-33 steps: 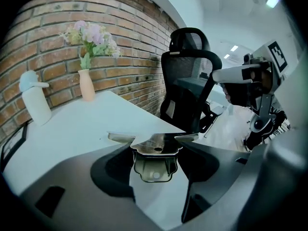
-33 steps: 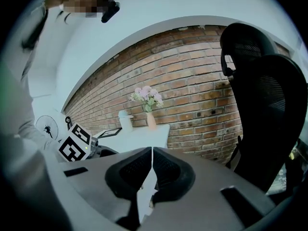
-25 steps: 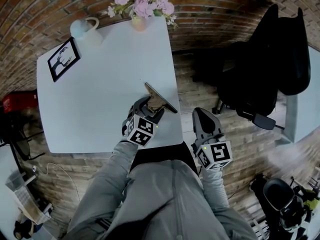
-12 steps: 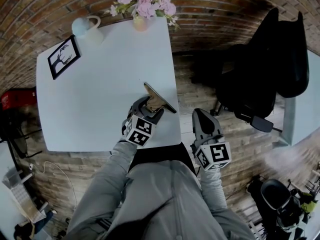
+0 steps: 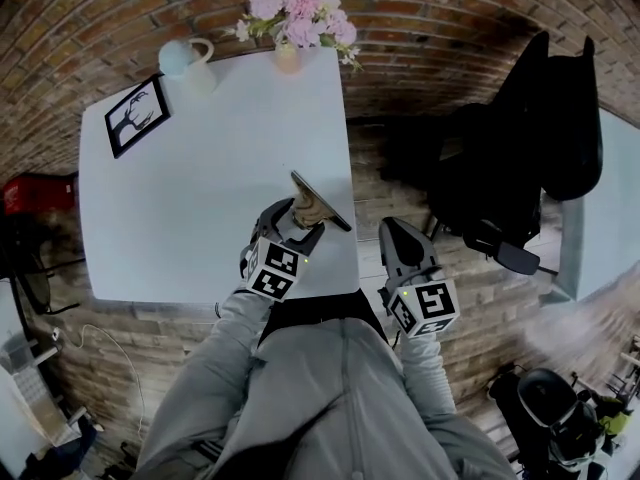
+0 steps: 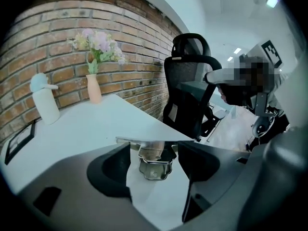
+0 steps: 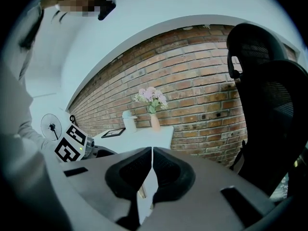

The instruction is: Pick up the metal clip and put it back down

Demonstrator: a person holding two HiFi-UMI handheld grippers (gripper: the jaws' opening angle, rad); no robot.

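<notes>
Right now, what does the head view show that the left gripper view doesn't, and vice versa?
Only the head view: both grippers together, the left gripper at the near right edge of the white table, the right gripper off it over brick floor, and grey sleeves. Only the left gripper view: the metal clip, its looped handle close up between parted jaws. Both: table, pink flowers, black chair.

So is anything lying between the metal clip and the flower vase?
No. In the head view, the white table is bare between the metal clip and the flower vase.
</notes>
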